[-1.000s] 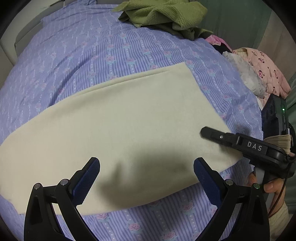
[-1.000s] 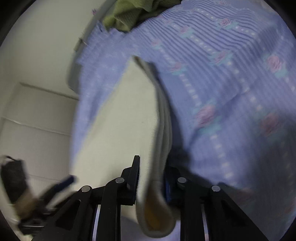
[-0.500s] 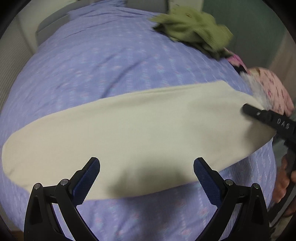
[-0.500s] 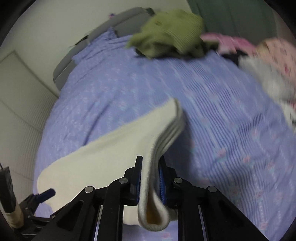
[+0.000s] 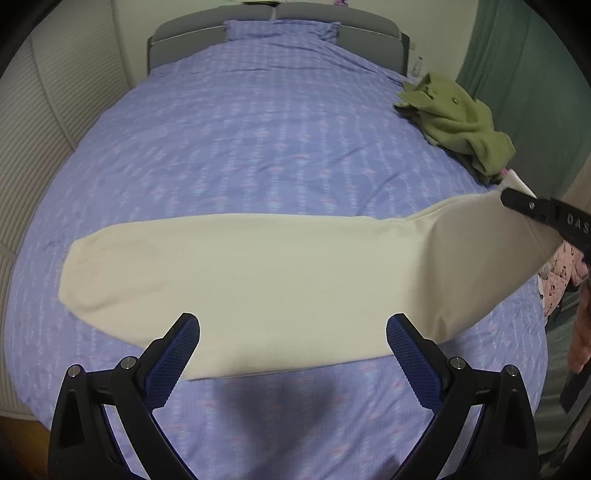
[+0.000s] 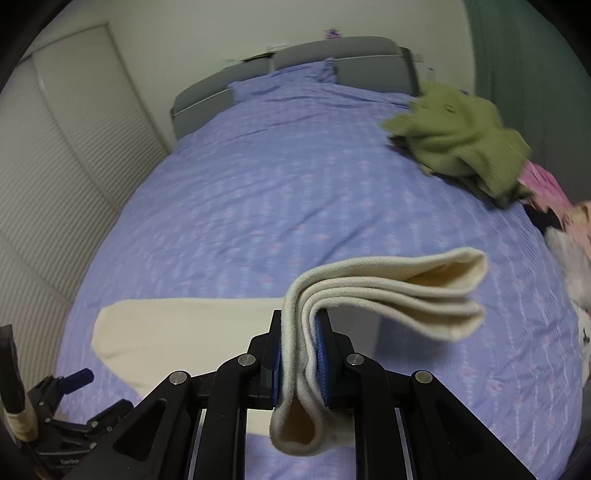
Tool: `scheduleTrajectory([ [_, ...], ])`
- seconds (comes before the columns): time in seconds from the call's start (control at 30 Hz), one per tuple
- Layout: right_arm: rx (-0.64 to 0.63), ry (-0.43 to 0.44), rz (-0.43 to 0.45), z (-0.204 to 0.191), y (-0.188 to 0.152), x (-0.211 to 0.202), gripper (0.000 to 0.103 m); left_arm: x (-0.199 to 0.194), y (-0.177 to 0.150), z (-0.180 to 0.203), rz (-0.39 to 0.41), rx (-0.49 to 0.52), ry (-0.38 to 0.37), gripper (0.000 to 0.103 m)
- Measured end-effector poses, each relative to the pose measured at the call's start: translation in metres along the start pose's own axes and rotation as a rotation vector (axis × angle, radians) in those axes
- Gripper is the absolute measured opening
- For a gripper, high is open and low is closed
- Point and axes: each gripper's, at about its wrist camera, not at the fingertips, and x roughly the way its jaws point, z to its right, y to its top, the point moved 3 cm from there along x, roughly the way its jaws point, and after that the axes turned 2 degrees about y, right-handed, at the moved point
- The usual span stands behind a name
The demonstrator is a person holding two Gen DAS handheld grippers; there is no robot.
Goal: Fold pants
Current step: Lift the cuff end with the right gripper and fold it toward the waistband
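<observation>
Cream pants (image 5: 258, 280) lie folded lengthwise across the near part of the bed. My left gripper (image 5: 293, 354) is open and empty, held above the pants' near edge. My right gripper (image 6: 300, 356) is shut on the waistband end of the pants (image 6: 388, 291) and holds it lifted off the bed, the layered band drooping to the right. In the left wrist view the right gripper (image 5: 546, 218) shows at the far right with the raised end of the pants. The left gripper (image 6: 66, 391) shows at the lower left of the right wrist view.
The bed has a purple flowered cover (image 5: 240, 147) and a grey headboard (image 5: 273, 22). A green garment (image 5: 458, 122) lies at the right edge, with pink and white clothes (image 6: 554, 214) nearer. A white slatted closet door (image 6: 55, 166) stands on the left.
My right gripper has lifted the waistband end up off the bed. Both cameras have risen and pulled back, so the whole bed shows. The left gripper stays open.
</observation>
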Motion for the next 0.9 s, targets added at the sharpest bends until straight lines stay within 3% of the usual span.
scheduleTrajectory([
  [0.2,-0.106,0.024,-0.064,-0.091,-0.008,0.035,0.017,-0.002,-0.014,-0.091,-0.023,-0.055,0.026,0.103],
  [0.37,-0.177,0.040,-0.176,-0.160,-0.036,0.090,0.017,0.015,-0.019,-0.143,-0.064,-0.075,0.035,0.103],
  [0.6,-0.255,0.031,-0.330,-0.225,-0.088,0.146,0.017,0.045,-0.022,-0.198,-0.125,-0.104,0.020,0.103],
  [0.9,-0.296,0.026,-0.469,-0.267,-0.127,0.192,0.018,0.069,-0.026,-0.243,-0.169,-0.166,0.015,0.103],
])
